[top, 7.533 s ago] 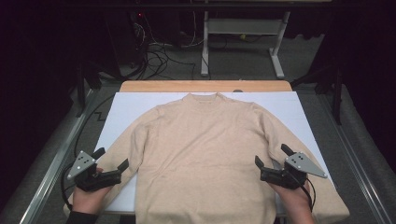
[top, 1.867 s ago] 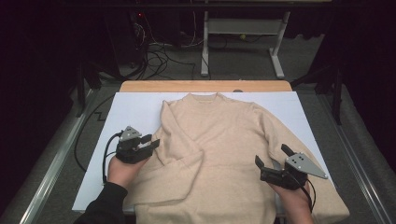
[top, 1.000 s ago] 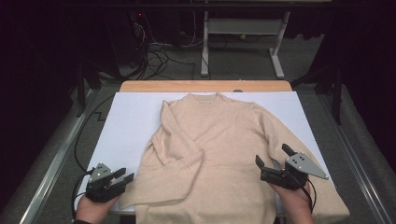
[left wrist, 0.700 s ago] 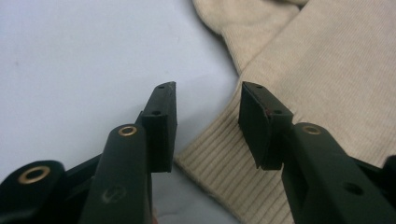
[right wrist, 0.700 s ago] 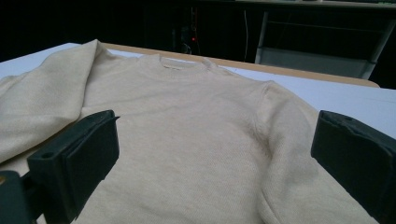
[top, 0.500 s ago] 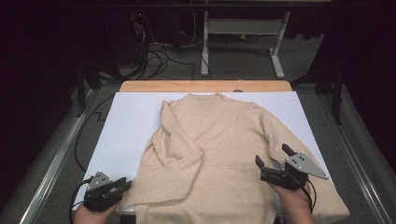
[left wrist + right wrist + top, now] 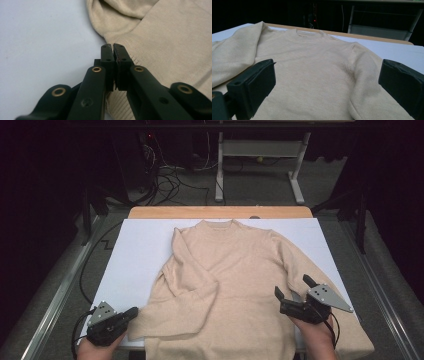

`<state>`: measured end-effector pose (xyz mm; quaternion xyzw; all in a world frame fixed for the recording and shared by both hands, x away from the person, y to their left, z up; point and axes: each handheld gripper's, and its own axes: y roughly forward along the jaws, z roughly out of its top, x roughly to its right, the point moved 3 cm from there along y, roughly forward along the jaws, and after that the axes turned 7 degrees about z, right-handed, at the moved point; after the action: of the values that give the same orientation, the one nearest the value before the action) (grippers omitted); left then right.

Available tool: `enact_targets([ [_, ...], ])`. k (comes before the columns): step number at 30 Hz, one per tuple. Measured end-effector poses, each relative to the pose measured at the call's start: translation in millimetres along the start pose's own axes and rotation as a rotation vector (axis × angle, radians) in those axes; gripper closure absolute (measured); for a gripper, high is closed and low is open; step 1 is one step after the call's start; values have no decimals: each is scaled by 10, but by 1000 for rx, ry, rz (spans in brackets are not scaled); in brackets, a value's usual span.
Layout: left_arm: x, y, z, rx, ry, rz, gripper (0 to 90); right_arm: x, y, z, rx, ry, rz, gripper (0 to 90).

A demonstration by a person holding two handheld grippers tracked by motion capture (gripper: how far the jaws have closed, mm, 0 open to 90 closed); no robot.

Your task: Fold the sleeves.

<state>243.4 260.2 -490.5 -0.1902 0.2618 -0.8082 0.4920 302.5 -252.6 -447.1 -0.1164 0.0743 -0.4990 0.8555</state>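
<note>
The left claw (image 7: 131,313) sits at the near left corner with its jaws pinched together right at the ribbed edge of the beige sweater (image 7: 235,285), though it's hard to say if any knit is actually caught between them, while the right claw (image 7: 293,292) hovers wide open over the right sleeve (image 7: 312,270) with nothing in it. The sweater lies face up on the white sheet (image 7: 135,255) covering the counter (image 7: 220,212), left sleeve folded across the chest. It looks soft, light and floppy, so it'll probably sag and bunch wherever it's lifted; cuffs, hem or shoulder seams seem the best spots to pinch.
</note>
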Motion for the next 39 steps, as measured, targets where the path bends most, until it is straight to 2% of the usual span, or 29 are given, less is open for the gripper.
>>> enact_targets([
  [10, 65, -35, 83, 48, 8, -32, 859, -7, 5, 4, 3, -5, -1, 13],
  [13, 89, -50, 103, 59, 23, -34, 858, -9, 9, 0, -1, -7, -3, 13],
  [17, 88, -54, 111, 64, 18, -42, 859, -14, 19, -5, -4, -9, -1, 14],
  [22, 174, -73, 180, 88, 33, -68, 859, -13, 23, -9, -6, -9, -2, 14],
  [27, 390, -30, 349, 111, 86, -125, 858, -25, 24, -10, -9, -12, 0, 14],
  [29, 504, -6, 444, 122, 99, -168, 858, -29, 24, -12, -10, -12, 0, 14],
  [33, 769, 66, 659, 136, 169, -225, 858, -27, 20, -11, -9, -9, -2, 14],
  [39, 1183, 216, 951, 157, 243, -308, 857, -2, 6, -13, -8, -7, -6, 14],
])
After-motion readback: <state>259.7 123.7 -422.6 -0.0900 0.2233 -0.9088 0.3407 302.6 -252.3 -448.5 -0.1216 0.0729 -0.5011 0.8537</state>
